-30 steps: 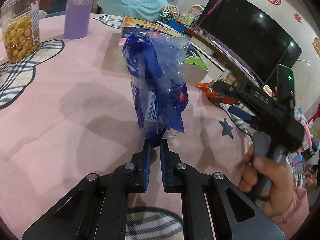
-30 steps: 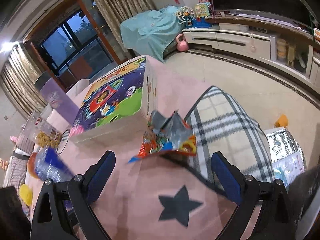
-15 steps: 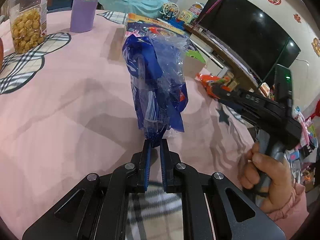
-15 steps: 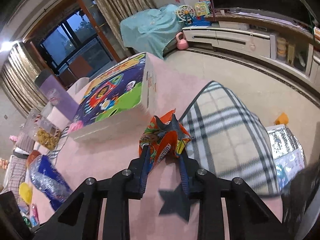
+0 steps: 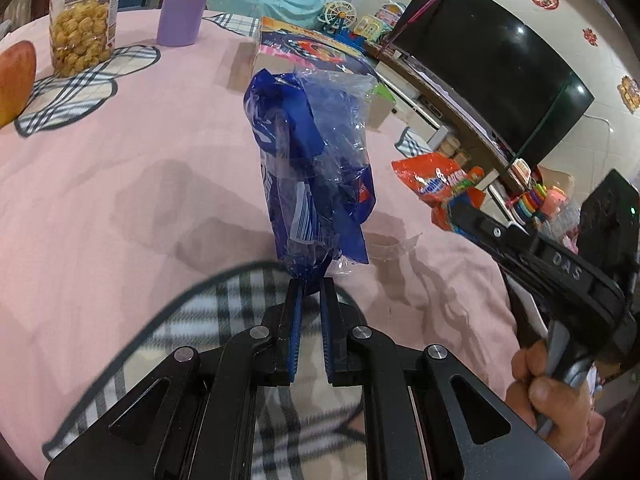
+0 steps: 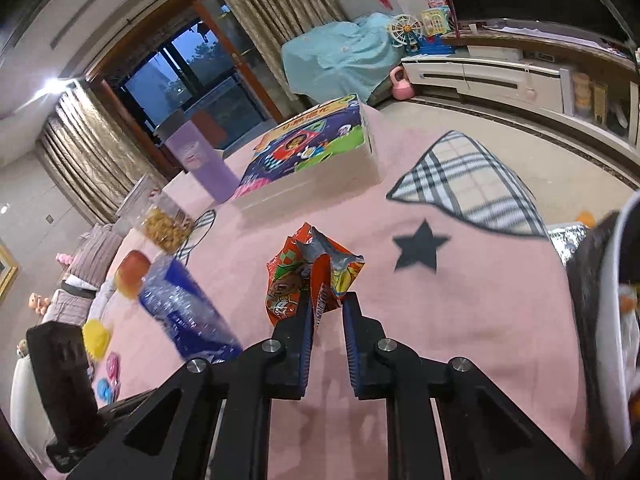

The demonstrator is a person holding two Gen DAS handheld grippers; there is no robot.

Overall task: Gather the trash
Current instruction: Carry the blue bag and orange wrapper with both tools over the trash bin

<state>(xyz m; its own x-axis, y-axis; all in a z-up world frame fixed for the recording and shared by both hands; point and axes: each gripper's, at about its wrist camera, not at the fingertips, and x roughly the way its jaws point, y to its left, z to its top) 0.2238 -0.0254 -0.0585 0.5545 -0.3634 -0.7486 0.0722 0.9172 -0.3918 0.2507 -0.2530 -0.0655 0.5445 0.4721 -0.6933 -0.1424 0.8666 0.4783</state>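
My left gripper (image 5: 310,284) is shut on the bottom of a crumpled blue and clear plastic bag (image 5: 308,168), which stands up above the pink tablecloth (image 5: 120,200). The right gripper (image 6: 326,300) has its jaws closing on an orange snack wrapper (image 6: 312,276), and the pads pinch its lower edge. In the left wrist view the same orange wrapper (image 5: 436,184) hangs at the tip of the right gripper (image 5: 456,210), held by a hand (image 5: 548,396) at the right. The blue bag (image 6: 184,308) shows at the left of the right wrist view.
A colourful toy box (image 6: 316,156), a purple cup (image 5: 182,4), a jar of yellow snacks (image 5: 82,20) and a reddish fruit (image 5: 16,80) stand at the far side of the table. A dark container with a white rim (image 6: 600,320) is at the right edge.
The right gripper shut on the orange wrapper and drew it back from the toy box. The left gripper carried the blue bag back over the table, toward a checked patch.
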